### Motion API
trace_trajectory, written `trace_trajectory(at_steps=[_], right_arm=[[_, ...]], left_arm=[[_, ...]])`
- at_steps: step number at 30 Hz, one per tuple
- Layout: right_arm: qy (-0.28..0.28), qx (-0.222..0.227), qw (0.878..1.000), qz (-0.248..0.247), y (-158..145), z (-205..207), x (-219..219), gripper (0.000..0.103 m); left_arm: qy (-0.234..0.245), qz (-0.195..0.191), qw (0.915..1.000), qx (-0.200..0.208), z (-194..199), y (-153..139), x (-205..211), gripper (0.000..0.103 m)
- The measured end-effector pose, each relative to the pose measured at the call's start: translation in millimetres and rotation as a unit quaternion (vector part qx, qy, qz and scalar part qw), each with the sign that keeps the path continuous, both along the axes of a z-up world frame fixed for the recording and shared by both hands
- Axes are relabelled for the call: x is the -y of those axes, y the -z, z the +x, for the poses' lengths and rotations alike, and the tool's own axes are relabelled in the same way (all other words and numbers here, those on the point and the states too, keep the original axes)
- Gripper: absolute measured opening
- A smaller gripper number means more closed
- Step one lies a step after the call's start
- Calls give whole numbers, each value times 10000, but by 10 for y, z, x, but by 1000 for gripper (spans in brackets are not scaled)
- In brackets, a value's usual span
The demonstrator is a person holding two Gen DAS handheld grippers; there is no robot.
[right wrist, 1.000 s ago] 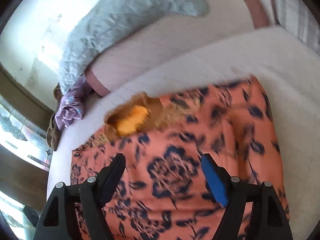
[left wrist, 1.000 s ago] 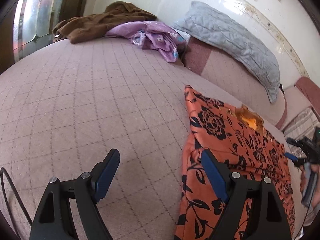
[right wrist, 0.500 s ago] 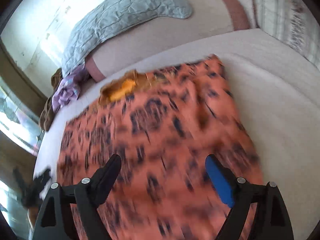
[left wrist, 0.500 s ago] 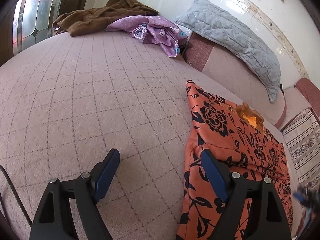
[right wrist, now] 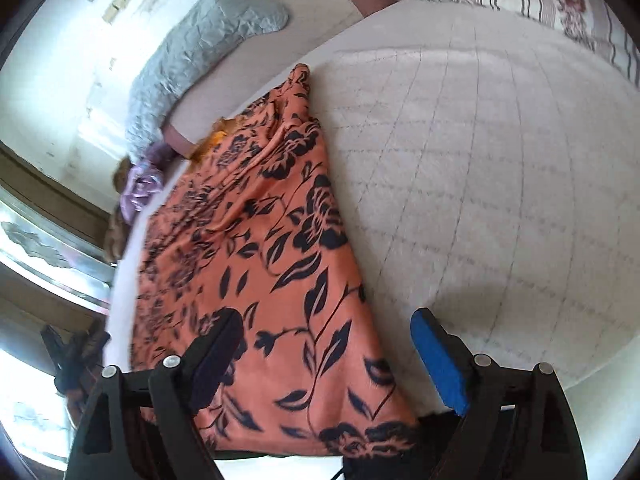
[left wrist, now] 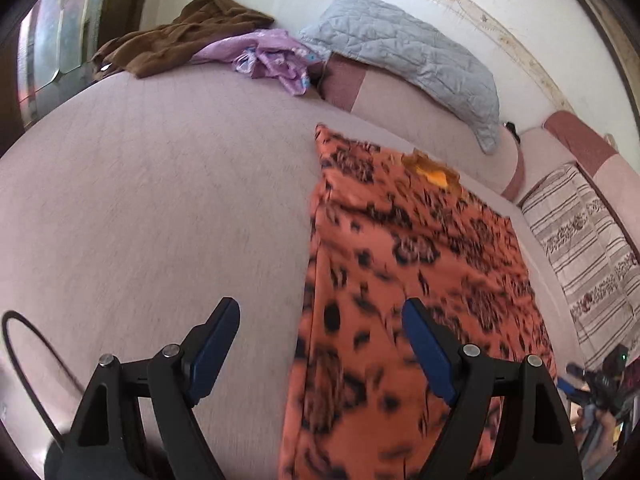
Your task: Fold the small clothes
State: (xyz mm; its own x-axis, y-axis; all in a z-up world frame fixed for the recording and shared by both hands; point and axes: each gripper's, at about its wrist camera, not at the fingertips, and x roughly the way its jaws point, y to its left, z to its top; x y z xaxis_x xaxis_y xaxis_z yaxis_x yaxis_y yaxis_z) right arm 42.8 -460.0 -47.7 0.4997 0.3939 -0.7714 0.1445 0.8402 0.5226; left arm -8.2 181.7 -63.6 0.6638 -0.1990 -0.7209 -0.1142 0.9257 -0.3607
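Observation:
An orange garment with a black flower print [left wrist: 420, 264] lies spread flat on the bed, its yellow neck opening [left wrist: 434, 174] at the far end. My left gripper [left wrist: 320, 320] hovers open over the garment's left edge, one finger above bare bedcover and the other above the cloth. My right gripper [right wrist: 326, 320] hangs open over the garment [right wrist: 256, 264] near its right edge and near corner, holding nothing. The right gripper [left wrist: 592, 384] also shows at the lower right of the left wrist view.
The pink quilted bedcover [left wrist: 160, 200] stretches to the left of the garment and on its right [right wrist: 500, 160]. A grey pillow [left wrist: 408, 56], a purple cloth [left wrist: 276, 60] and a brown cloth [left wrist: 180, 36] lie at the far end. A striped pillow [left wrist: 580, 248] lies at the right.
Both grippers have drawn back toward the garment's near end. The right one swept from over the garment's middle to its right edge. Nothing was grasped.

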Motion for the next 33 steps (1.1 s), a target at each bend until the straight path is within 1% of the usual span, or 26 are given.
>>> trace_trajectory(at_steps=[4, 6, 7, 8, 10, 11, 12, 14, 15, 16, 18, 19, 20, 21, 22, 23, 24, 25, 26, 28, 30, 31, 32, 33], right_arm=[[-76, 144, 9989, 451, 46, -48, -97, 87], [-199, 133, 9988, 427, 79, -46, -184, 87], [-216, 144, 9988, 404, 84, -59, -197, 86], [-217, 158, 9988, 406, 87, -62, -205, 84], [-193, 135, 9985, 488, 79, -83, -187, 70], [-190, 110, 9984, 517, 76, -90, -181, 56], [-201, 90, 9984, 528, 72, -105, -181, 52], [-237, 87, 9985, 487, 79, -133, -177, 52], [-184, 22, 9990, 418, 106, -135, -163, 58], [-88, -92, 9990, 428, 159, -129, -133, 59], [-25, -71, 9981, 612, 178, -130, -102, 62], [-35, -81, 9982, 593, 174, -127, -110, 62], [-69, -99, 9986, 521, 167, -120, -131, 62], [-116, -127, 9989, 434, 157, -114, -156, 62], [-155, -135, 9991, 364, 143, -114, -176, 62], [-217, -144, 9992, 294, 136, -115, -196, 57], [-256, -169, 9993, 200, 135, -116, -210, 44], [-270, -228, 9994, 55, 140, -121, -219, 38], [-248, -260, 9994, 25, 145, -129, -208, 36], [-175, -325, 9992, 141, 146, -149, -167, 36], [-230, -339, 9991, 69, 117, -160, -183, 41], [-257, -369, 9990, 49, 113, -168, -199, 48], [-266, -376, 9989, 52, 112, -173, -208, 67], [-271, -349, 9990, 66, 112, -183, -214, 70]], left_arm=[[-120, -213, 9990, -378, -307, 80, 29, 84], [-81, -135, 9985, -523, -379, 151, 60, 84], [-83, -77, 9976, -684, -415, 205, 93, 84], [-83, -88, 9970, -763, -438, 237, 116, 84], [-36, -107, 9966, -812, -492, 276, 168, 84], [15, -33, 9963, -862, -506, 282, 218, 84], [74, -7, 9959, -900, -511, 290, 262, 84], [171, -35, 9945, -1033, -493, 358, 338, 84], [177, 8, 9931, -1161, -475, 414, 365, 84], [158, 122, 9907, -1347, -451, 493, 406, 83], [180, 255, 9886, -1471, -452, 546, 458, 79], [184, 266, 9885, -1477, -460, 553, 489, 72], [165, 273, 9886, -1474, -468, 554, 499, 61], [127, 311, 9886, -1471, -475, 551, 496, 54], [74, 363, 9880, -1498, -479, 558, 474, 35], [29, 350, 9877, -1522, -480, 552, 434, 19], [26, 225, 9881, -1519, -486, 544, 390, 15], [65, 4, 9887, -1499, -493, 529, 344, 10], [70, -50, 9890, -1476, -499, 511, 329, 10], [103, -27, 9899, -1415, -514, 459, 344, 10], [87, 9, 9895, -1443, -497, 463, 356, 16], [33, 57, 9891, -1473, -491, 492, 363, 28], [2, 78, 9887, -1500, -483, 519, 362, 35], [-20, 88, 9882, -1532, -479, 545, 364, 35]])
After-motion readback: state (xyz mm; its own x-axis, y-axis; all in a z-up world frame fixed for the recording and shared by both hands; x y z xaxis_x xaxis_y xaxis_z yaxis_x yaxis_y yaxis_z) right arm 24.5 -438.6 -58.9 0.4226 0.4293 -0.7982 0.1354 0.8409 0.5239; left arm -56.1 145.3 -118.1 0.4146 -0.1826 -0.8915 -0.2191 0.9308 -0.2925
